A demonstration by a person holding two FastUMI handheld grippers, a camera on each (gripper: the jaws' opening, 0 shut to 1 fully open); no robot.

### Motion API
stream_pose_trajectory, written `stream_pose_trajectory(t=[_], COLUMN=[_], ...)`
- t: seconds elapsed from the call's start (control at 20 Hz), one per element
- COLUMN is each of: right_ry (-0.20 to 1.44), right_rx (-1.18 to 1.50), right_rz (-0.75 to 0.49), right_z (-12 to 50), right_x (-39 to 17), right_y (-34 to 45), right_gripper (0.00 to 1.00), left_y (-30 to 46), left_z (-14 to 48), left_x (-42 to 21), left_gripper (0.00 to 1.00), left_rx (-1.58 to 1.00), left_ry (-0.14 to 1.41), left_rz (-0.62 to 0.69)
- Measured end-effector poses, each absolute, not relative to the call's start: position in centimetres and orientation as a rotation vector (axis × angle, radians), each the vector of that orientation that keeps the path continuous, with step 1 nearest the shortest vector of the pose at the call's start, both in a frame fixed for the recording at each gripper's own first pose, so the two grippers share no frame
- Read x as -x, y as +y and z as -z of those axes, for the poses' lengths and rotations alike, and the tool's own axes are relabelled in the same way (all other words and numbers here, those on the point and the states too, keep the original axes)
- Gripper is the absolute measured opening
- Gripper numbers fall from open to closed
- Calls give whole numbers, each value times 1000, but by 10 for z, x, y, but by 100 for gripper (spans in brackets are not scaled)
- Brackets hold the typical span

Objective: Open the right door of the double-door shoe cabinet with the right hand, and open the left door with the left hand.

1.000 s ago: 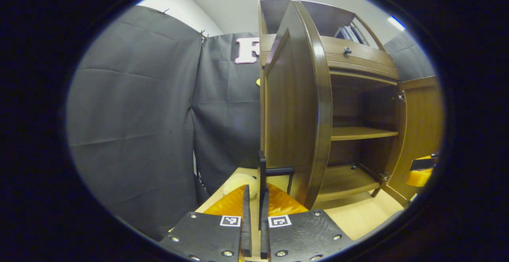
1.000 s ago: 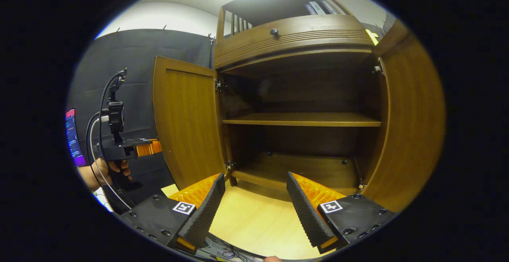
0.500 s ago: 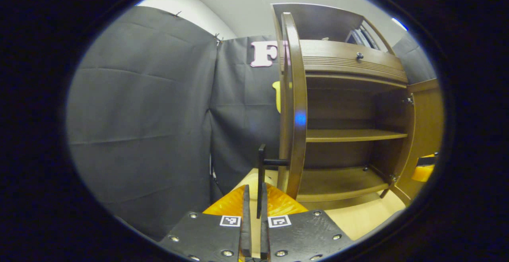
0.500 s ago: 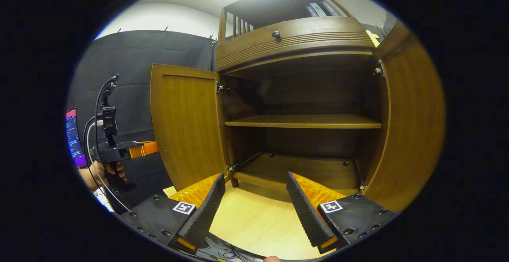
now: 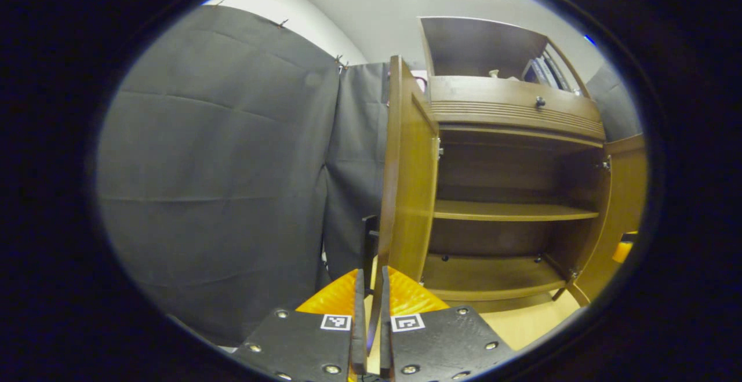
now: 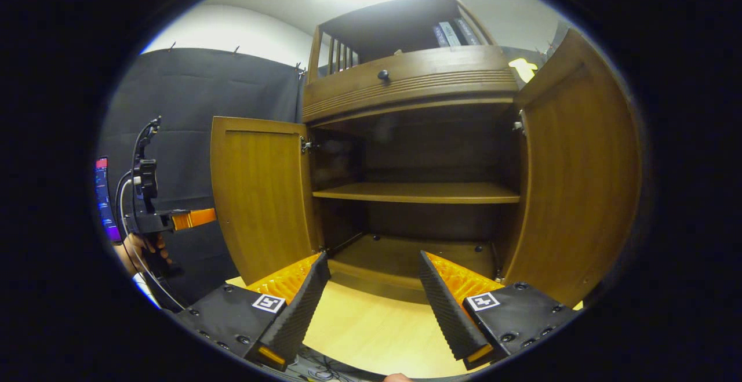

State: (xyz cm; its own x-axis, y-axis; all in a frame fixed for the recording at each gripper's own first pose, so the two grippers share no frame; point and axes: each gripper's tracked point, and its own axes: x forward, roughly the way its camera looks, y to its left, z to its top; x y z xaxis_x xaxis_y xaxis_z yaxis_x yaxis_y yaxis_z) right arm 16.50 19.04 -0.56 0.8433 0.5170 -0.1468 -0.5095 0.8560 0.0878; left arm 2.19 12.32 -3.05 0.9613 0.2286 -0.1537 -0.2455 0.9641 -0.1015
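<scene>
The brown wooden shoe cabinet (image 6: 406, 86) stands with both doors swung wide. In the left gripper view the left door (image 5: 408, 196) is seen almost edge-on. Its black bar handle (image 5: 368, 237) runs down between the fingers of my left gripper (image 5: 371, 289), which is shut on it. In the right gripper view the left door (image 6: 261, 196) and right door (image 6: 574, 196) flank two bare shelves (image 6: 417, 192). My right gripper (image 6: 371, 312) hangs open in front of the cabinet, touching nothing. My left gripper (image 6: 191, 218) also appears there, behind the left door's outer edge, held by a hand (image 6: 139, 248).
Above the doors is a drawer with a dark knob (image 6: 383, 74), and books (image 6: 449, 31) sit in the top compartment. The cabinet rests on a light wooden floor (image 6: 371, 335). Black cloth walls (image 5: 220, 167) close in at the left, and a lit screen (image 6: 103, 199) sits at the far left.
The left door has swung further open, pulled by my left gripper on its handle. My right gripper has stayed open and drawn back a little from the cabinet.
</scene>
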Motion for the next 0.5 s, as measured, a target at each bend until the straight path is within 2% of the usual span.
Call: stream_pose_trajectory(t=[0.1, 0.2, 0.3, 0.35, 0.4, 0.45, 0.5], right_ry=[146, 138, 142, 140, 135, 130, 127], right_rx=[-36, -30, -27, -22, -14, -7, -3], right_rz=[-493, -445, -420, -405, -390, -374, -358], right_z=[0, -2, -2, -3, -5, -6, -8], right_x=[-162, -157, -151, -148, -144, -142, -139], right_y=[173, 156, 144, 137, 131, 127, 122], right_gripper=[95, 100, 92, 92, 97, 98, 92], left_y=[101, 84, 68, 60, 55, 49, 45], left_z=[26, 19, 12, 10, 5, 2, -1], left_x=[-15, -10, -5, -2, 2, 5, 5], left_gripper=[10, 10, 10, 10, 10, 10, 14], left_rx=[114, 101, 98, 101, 100, 95, 86], left_ry=[138, 130, 123, 121, 117, 112, 108], left_rz=[-208, -186, -164, -148, -135, -121, -110])
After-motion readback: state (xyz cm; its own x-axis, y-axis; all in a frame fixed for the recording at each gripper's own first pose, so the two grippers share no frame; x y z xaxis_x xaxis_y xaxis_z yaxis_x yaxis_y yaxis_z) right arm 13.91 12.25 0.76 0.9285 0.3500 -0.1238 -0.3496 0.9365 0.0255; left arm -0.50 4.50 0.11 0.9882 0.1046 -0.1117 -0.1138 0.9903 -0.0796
